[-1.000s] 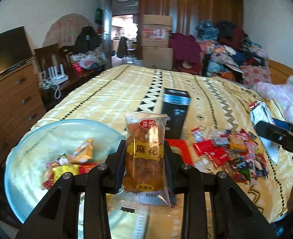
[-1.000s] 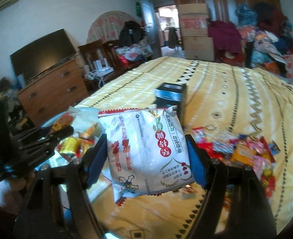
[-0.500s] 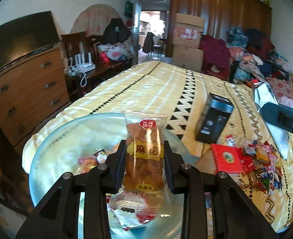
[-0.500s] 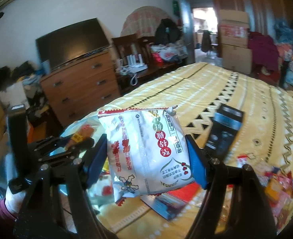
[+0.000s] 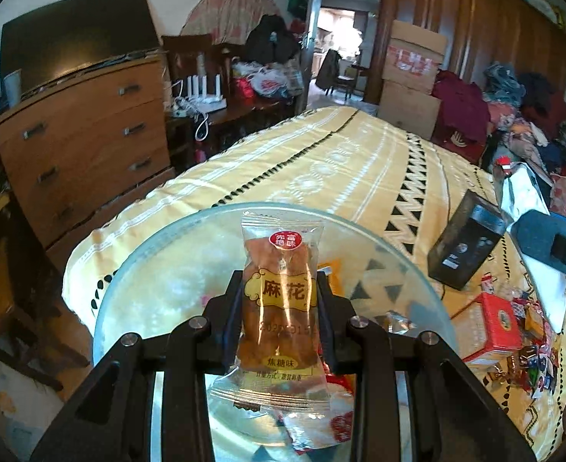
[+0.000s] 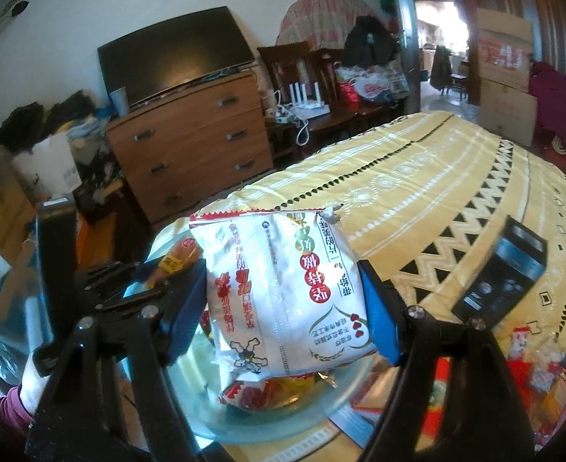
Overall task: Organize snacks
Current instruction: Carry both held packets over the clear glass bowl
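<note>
My left gripper (image 5: 279,300) is shut on a clear packet of brown fried twist (image 5: 279,308) and holds it upright over the glass bowl (image 5: 159,254) on the yellow cloth. My right gripper (image 6: 283,300) is shut on a white snack bag (image 6: 283,292) with red print, above the same glass bowl (image 6: 213,415). The left gripper (image 6: 159,269) shows at the left of the right wrist view with its brown packet (image 6: 177,256). A few wrapped snacks (image 5: 321,423) lie in the bowl. The right gripper (image 5: 552,246) shows at the right edge of the left wrist view.
A pile of small wrapped snacks (image 5: 529,350) and a red box (image 5: 494,319) lie right of the bowl. A black box (image 5: 464,246) stands on the yellow tablecloth (image 5: 340,165). A wooden dresser (image 5: 82,146) with a TV stands left of the table.
Both grippers have swung left with their packets, from near the snack pile to above the glass bowl. The bowl now fills the lower middle of both views. Both grips are unchanged.
</note>
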Motion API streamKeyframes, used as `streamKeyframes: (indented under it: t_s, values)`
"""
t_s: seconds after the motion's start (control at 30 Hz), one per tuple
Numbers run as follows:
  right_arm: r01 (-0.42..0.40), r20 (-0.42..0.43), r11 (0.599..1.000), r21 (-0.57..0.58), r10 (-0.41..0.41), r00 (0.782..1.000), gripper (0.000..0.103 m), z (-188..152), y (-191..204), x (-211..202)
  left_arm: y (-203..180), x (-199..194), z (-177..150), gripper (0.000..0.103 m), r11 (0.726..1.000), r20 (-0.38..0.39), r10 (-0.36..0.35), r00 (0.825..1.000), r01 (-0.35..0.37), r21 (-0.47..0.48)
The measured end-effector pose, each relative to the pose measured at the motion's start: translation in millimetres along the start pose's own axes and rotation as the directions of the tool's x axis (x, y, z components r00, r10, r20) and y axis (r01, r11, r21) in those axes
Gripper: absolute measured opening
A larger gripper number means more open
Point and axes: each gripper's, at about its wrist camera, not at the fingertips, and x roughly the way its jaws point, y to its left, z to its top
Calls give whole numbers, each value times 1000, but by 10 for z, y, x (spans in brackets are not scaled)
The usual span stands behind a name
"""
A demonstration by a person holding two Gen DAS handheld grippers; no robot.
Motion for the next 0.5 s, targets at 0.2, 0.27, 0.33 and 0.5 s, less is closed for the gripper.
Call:
streamKeyframes:
  t_s: [0.2,0.27,0.33,0.5]
  values:
    - [-29,-50,1000,12,29,998,75,5,64,258,154,155,-20,34,1000,-45,12,999,-13,-21]
    - [-39,-66,999,20,40,997,75,-12,78,327,170,194,-33,34,1000,-57,12,998,-14,-24]
    - [-42,-78,999,21,44,996,75,-19,101,369,191,228,-44,34,999,-67,12,998,-14,-29]
    - [-49,-104,999,19,51,993,75,-15,167,464,244,306,-59,34,999,-88,6,996,-10,-43]
